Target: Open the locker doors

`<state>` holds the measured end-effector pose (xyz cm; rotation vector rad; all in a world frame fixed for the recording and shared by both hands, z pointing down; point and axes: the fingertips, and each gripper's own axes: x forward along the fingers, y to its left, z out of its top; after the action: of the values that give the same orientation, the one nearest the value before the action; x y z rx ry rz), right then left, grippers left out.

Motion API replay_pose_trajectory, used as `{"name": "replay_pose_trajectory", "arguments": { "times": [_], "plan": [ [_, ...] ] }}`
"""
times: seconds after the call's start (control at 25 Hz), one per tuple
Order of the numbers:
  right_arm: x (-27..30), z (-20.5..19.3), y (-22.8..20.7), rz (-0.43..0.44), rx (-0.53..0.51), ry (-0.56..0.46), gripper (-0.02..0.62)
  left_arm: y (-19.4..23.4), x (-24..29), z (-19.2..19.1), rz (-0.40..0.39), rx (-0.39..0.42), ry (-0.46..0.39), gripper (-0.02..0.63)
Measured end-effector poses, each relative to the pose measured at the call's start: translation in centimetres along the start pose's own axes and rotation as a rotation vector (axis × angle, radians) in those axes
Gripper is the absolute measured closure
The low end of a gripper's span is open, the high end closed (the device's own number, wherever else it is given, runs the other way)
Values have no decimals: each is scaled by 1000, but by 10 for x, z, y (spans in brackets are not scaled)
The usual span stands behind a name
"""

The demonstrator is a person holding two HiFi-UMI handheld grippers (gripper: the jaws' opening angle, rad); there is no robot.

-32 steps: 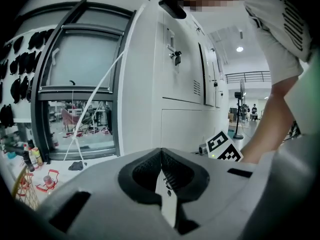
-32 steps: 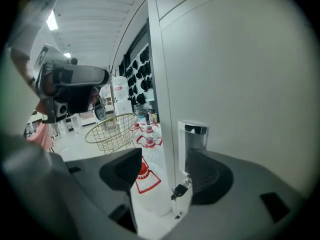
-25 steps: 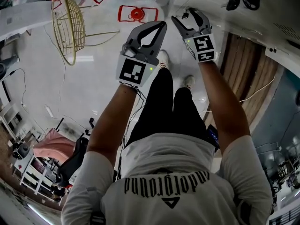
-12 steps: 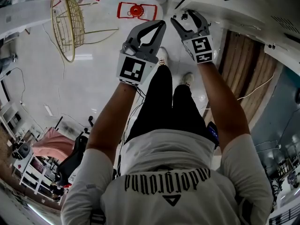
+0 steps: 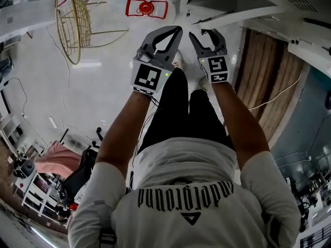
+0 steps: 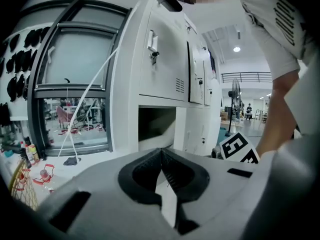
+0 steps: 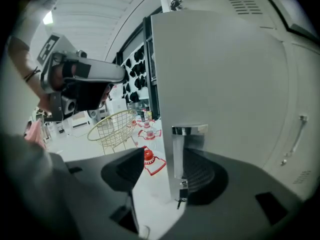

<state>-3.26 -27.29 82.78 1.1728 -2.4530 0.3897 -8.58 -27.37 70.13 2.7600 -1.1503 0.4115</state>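
- Closing on the chrome handle, the right gripper had its jaws wide, one either side of it. The far pad sat just beside the metal and the near pad well apart, so there was no grip yet.
- Handle stood upright on the free edge of the locker door, with a small key or lock tab hanging just below it. Gripper was lined up there because that edge is likely the pull point for swinging the door.
- Left gripper had its jaws pressed together with nothing between them, and was held up just beside the right one. It looked parked, spare for this door.
- Both arms reached forward in the head view, with the grippers close together at the locker front.
- Door looked already ajar, judging by its edge standing free against the room behind, though how far I could not tell.
- Row of white lockers ran on past it in the left gripper view. The upper doors looked shut, and one lower compartment showed dark inside, so it was probably open.
- Next move probably needs a firm pinch on the handle, then a pull along the hinge arc. The risk is slipping off the smooth chrome.
- Farther off, a wire basket and a red item lay on the floor, clear of the door's swing as far as I could judge.
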Motion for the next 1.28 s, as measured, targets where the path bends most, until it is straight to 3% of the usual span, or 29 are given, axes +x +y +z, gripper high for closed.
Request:
{"name": "replay_pose_trajectory", "arguments": {
  "times": [0.12,0.32,0.52,0.88,1.28],
  "plan": [
    [-19,-9,0,-33,20,0,370,-13,-6,-2,-9,0,7,598],
    [-49,-23,-11,-72,32,16,471,-37,-8,-2,-22,4,11,598],
    [-82,-39,-18,-54,4,41,469,-71,1,-2,-62,6,15,598],
    [-148,-74,-43,-75,47,70,491,-132,23,6,-149,10,26,598],
    [-203,-105,-88,-91,63,93,532,-171,51,18,-179,40,35,598]
  ]
}}
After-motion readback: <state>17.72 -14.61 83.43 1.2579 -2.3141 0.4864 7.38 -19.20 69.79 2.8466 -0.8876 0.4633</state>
